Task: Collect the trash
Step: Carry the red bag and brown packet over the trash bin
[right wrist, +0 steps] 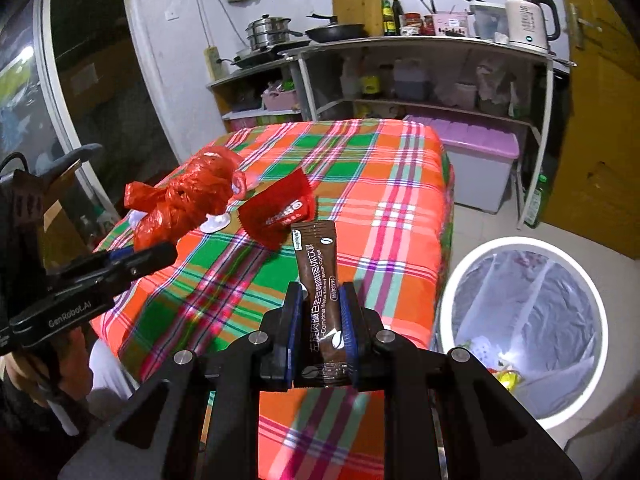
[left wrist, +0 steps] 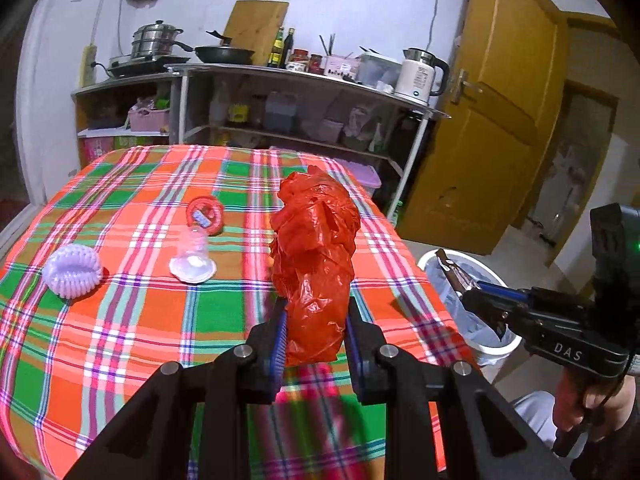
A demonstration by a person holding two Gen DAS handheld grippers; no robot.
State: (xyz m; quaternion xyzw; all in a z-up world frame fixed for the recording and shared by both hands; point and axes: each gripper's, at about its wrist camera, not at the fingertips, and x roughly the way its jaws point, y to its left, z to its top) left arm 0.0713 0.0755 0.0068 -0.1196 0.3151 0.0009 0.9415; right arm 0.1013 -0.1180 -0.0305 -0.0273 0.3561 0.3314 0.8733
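Observation:
My left gripper (left wrist: 316, 320) is shut on a crumpled red plastic bag (left wrist: 316, 248), held up above the plaid tablecloth (left wrist: 140, 320). My right gripper (right wrist: 322, 312) is shut on a brown coffee sachet (right wrist: 318, 276) that stands upright between its pads. A white trash bin (right wrist: 520, 242) with a clear liner and some trash inside stands on the floor right of the table. In the left wrist view the right gripper (left wrist: 460, 284) hovers with the sachet (left wrist: 452, 268) over the bin (left wrist: 496, 350). The right wrist view shows the left gripper (right wrist: 160, 252) with the red bag (right wrist: 184, 200).
On the cloth lie a white foam fruit net (left wrist: 72, 272), a clear plastic cup (left wrist: 192, 256) on its side and a red wrapper (right wrist: 280, 212). Behind stand kitchen shelves (left wrist: 304, 76) with pots and a kettle, a purple-lidded box (right wrist: 480, 160) and a yellow door (left wrist: 500, 120).

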